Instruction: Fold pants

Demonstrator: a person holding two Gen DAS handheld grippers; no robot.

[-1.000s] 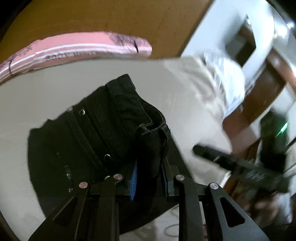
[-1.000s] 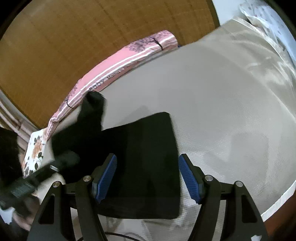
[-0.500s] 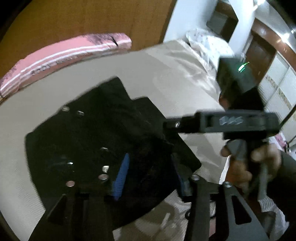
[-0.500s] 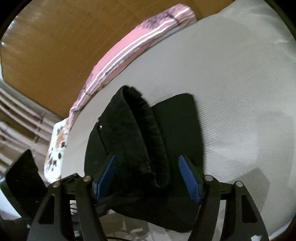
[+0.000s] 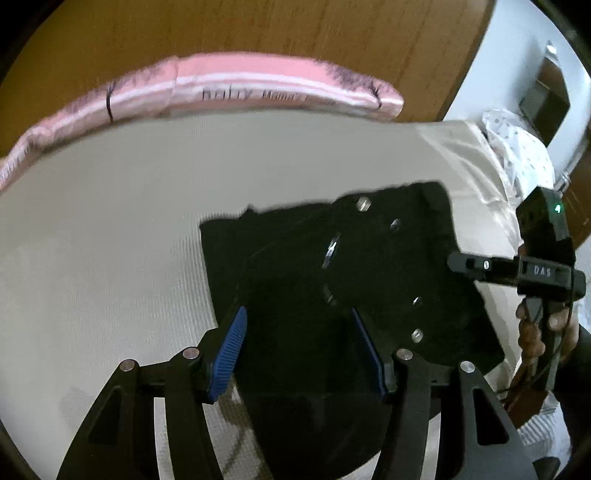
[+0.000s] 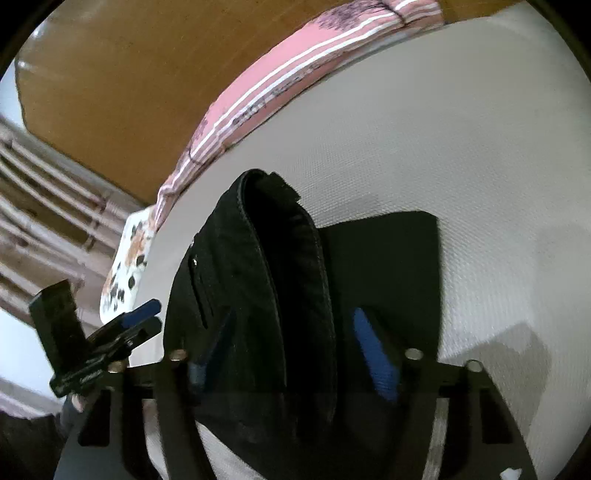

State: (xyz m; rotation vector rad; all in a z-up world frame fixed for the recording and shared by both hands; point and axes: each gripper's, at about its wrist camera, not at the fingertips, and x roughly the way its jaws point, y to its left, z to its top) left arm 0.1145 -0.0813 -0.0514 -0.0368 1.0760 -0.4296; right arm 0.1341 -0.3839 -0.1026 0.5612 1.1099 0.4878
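In the left wrist view our left tool (image 5: 299, 350) hangs nearest, its blue pads spread apart with the black pants (image 5: 332, 280) lying flat under and between them. The jaws have just been opening; neither pad presses the cloth, so this tool is released. The pants lie folded on the bed (image 5: 110, 221), their metal rivets facing up. At the right edge of that view our right hand (image 5: 543, 328) grips the handle of the right tool, one black finger of it reaching over the edge of the pants.

In the right wrist view the right tool (image 6: 291, 350) straddles a raised fold of the pants (image 6: 266, 266). Its jaws have just been closing, with that fold between them. The right pad (image 6: 376, 358) stands clear of the cloth; the left one is blurred, so we read no firm squeeze and take this tool as released too. The left tool (image 6: 136, 317) shows at the lower left, just beside the pants.

Farther back, a pink striped blanket (image 5: 229, 92) runs along the bed's far side against a wooden headboard (image 5: 258, 29).
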